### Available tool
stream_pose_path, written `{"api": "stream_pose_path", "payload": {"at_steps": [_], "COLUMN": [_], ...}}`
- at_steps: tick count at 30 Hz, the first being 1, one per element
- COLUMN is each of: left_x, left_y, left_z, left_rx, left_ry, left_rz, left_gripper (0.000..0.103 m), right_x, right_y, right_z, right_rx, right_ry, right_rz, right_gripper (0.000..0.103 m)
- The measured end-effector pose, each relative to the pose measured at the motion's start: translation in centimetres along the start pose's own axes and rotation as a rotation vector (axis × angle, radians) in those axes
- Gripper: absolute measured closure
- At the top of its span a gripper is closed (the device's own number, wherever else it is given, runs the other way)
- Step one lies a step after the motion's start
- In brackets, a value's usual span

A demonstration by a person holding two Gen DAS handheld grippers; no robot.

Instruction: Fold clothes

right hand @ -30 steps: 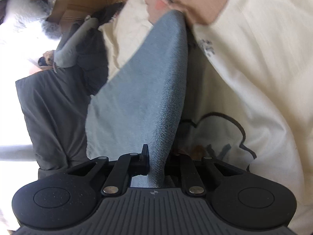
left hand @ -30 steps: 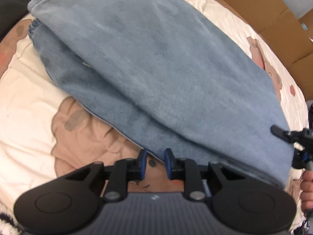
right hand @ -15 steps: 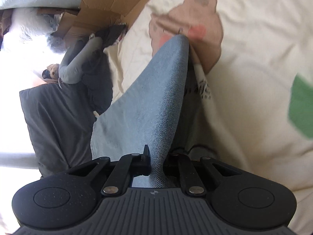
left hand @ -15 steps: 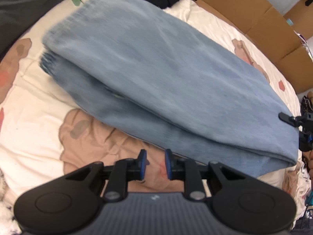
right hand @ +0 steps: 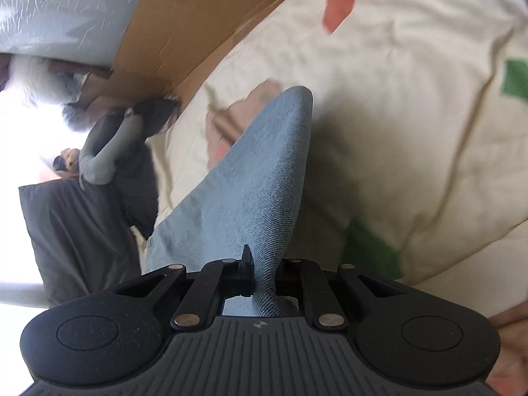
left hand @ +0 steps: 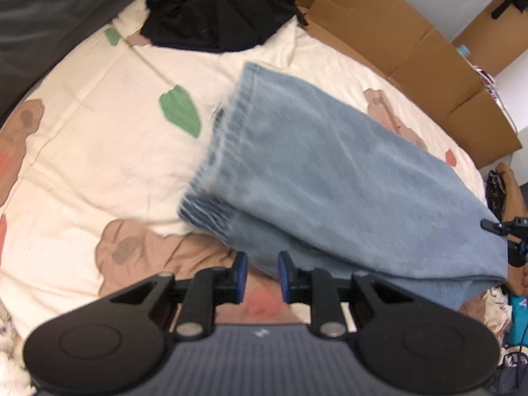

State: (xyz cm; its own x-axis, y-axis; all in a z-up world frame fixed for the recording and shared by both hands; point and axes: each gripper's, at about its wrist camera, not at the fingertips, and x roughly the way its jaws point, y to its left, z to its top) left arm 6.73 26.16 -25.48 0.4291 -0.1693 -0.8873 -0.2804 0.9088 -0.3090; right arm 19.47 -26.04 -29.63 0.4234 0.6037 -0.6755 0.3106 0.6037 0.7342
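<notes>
Folded light blue jeans hang lifted over the cream printed bedspread, hems to the left. My left gripper has a narrow gap between its blue-padded fingers and holds nothing; it sits just below the jeans' lower edge. My right gripper is shut on the folded denim, which rises away from its fingers. The right gripper also shows at the right edge of the left wrist view, at the jeans' right end.
A black garment lies at the far end of the bed. Brown cardboard runs along the bed's far side. A dark grey cloth pile lies left of the bedspread in the right wrist view. Clutter lies at the lower right.
The jeans have risen and shifted right, away from the left gripper, uncovering more bedspread. The right gripper kept its hold. The left gripper stayed empty and drew back.
</notes>
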Motion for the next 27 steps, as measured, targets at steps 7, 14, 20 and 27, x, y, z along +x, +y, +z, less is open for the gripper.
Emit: {"api": "stream_pose_path", "payload": {"at_steps": [7,14,20,27], "left_x": [0.2,1.8,2.5,2.7], "left_y": [-2.4,-3.0,-3.0,-3.0], "left_z": [1.6,3.1,3.8,3.9], "left_rx": [0.059,0.078,0.084,0.092], "left_ry": [-0.031,-0.044,-0.042,-0.038], "left_rz": [-0.035,-0.023,-0.013,-0.008], "left_gripper": [0.082,0.082,0.082,0.082], "right_x": [-1.5,0.3,0.2,-1.1], "right_y": [-3.8,-6.7,-8.7,-10.9], "right_z": [1.1,0.0,-1.2,-3.8], "right_rx": [0.046,0.089,0.098,0.119], "right_ry": [-0.028,-0.020,0.020,0.063], "right_rz": [-0.058,-0.075,-0.061,-0.026], "right_gripper": [0.097,0.084,0.069,0.065]}}
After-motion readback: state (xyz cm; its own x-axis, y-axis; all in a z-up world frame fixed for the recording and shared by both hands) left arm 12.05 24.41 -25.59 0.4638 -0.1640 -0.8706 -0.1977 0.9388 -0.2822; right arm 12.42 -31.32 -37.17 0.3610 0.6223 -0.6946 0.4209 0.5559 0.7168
